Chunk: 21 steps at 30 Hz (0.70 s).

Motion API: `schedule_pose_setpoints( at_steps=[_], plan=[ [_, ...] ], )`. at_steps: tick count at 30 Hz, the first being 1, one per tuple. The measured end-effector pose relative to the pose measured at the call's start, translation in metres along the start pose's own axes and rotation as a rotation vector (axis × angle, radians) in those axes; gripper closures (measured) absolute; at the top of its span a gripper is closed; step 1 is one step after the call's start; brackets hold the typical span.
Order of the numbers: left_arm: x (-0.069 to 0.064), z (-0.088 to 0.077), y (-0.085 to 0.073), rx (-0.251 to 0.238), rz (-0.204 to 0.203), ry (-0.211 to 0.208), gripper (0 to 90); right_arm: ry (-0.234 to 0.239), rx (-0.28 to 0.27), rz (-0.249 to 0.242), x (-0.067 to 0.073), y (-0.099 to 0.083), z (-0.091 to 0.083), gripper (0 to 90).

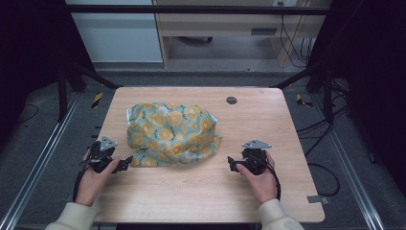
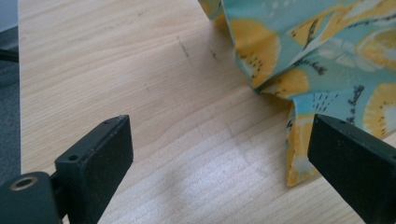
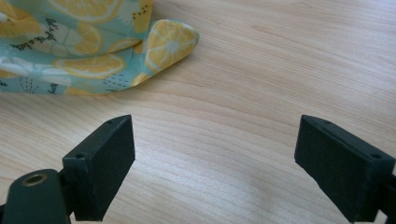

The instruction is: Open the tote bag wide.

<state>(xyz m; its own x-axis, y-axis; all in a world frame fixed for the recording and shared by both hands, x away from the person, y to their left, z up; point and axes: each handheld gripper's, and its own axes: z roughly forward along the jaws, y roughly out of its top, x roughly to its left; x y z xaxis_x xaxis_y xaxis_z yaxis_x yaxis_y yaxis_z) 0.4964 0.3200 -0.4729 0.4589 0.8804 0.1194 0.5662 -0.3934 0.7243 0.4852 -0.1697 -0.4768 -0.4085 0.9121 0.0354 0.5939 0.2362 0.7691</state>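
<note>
A crumpled teal cloth [image 1: 171, 133] printed with orange slices lies in a heap on the middle of the wooden table [image 1: 268, 115]. My left gripper [image 1: 125, 163] rests on the table at the cloth's near left corner, open; in the left gripper view the cloth's edge [image 2: 299, 149] lies just inside the right jaw, with bare wood between the jaws. My right gripper [image 1: 231, 164] sits to the right of the cloth, open over bare wood [image 3: 215, 154]. The cloth's corner [image 3: 170, 42] lies ahead of it to the left, apart from the jaws.
A small dark round grommet [image 1: 231, 100] sits in the table's far right part. Black frame posts and cables stand around the table. A metal clip [image 1: 317, 199] is at the near right edge.
</note>
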Motion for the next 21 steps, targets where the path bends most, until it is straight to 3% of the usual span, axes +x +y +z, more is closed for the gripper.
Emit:
schedule_pose_setpoints(
  at_steps=[5,10,21],
  plan=[
    [0.0,0.004,-0.001,0.028,0.0,-0.011,6.2,-0.001,0.007,-0.009,0.0,0.001,0.001,11.4],
    [0.0,0.001,0.0,0.039,-0.013,-0.025,6.7,0.005,0.036,-0.062,0.006,0.003,0.001,10.2],
    [0.0,0.001,0.0,0.06,0.008,-0.011,6.9,0.069,0.01,-0.078,0.018,0.018,-0.017,11.3]
  ],
)
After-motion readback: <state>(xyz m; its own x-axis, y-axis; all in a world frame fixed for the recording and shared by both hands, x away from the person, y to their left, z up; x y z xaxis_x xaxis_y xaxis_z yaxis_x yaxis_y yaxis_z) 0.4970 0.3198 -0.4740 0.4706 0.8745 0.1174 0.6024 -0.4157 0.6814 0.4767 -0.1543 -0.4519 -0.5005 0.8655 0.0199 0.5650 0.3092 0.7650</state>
